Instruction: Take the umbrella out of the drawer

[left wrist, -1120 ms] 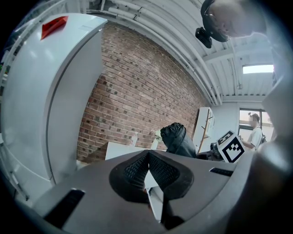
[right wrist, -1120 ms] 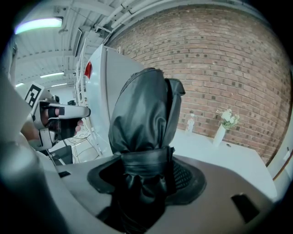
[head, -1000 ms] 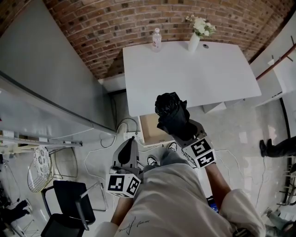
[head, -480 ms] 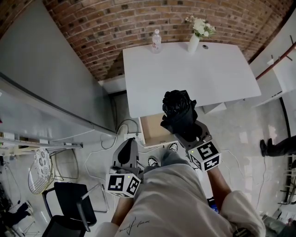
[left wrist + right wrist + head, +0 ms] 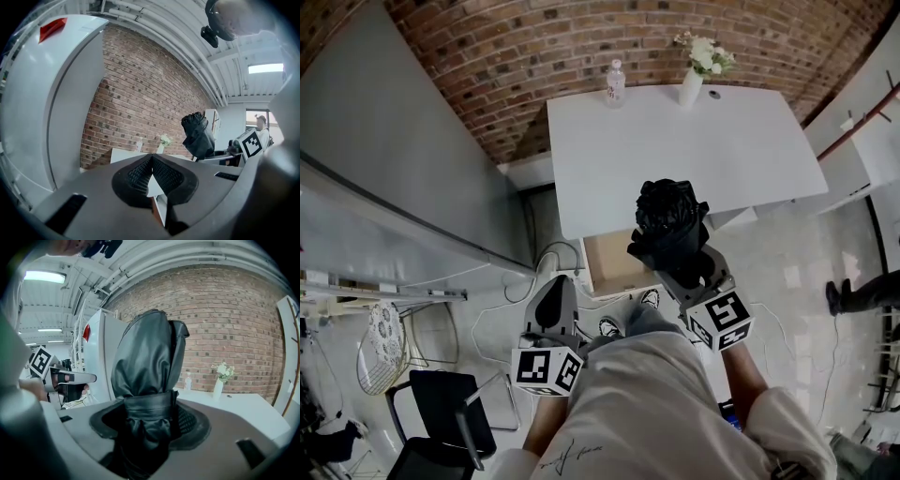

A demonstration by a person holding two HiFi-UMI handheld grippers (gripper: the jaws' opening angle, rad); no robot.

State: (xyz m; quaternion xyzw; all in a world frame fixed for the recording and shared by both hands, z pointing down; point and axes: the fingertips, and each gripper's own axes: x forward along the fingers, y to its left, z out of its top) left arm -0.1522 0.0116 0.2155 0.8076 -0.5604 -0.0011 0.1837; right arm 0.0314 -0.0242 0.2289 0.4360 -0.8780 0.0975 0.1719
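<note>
The umbrella (image 5: 668, 217), black, folded and cinched by a band, is clear of the drawer: it stands nearly upright in the air, over the near edge of the white desk (image 5: 703, 141) and just above the open drawer (image 5: 606, 259) that juts toward me from under that desk. I see nothing lying on the drawer's bare wooden bottom, so I judge the lift-out itself as good as done. As I read it, what remains is to carry the umbrella away and set it somewhere, and perhaps to push the drawer shut, which the task does not ask for. The right gripper (image 5: 675, 253) does the holding. In its own view the jaws stand wide yet are filled, the pads (image 5: 187, 420) pressing on the gathered fabric just below the band, with the bulk of the umbrella (image 5: 146, 357) rising past them. The left gripper (image 5: 549, 298) hangs to the near left of the drawer, well apart from the umbrella, its jaws pressed together on nothing. At the desk's far edge stand a small bottle (image 5: 616, 82) and a vase of flowers (image 5: 695, 77).
</note>
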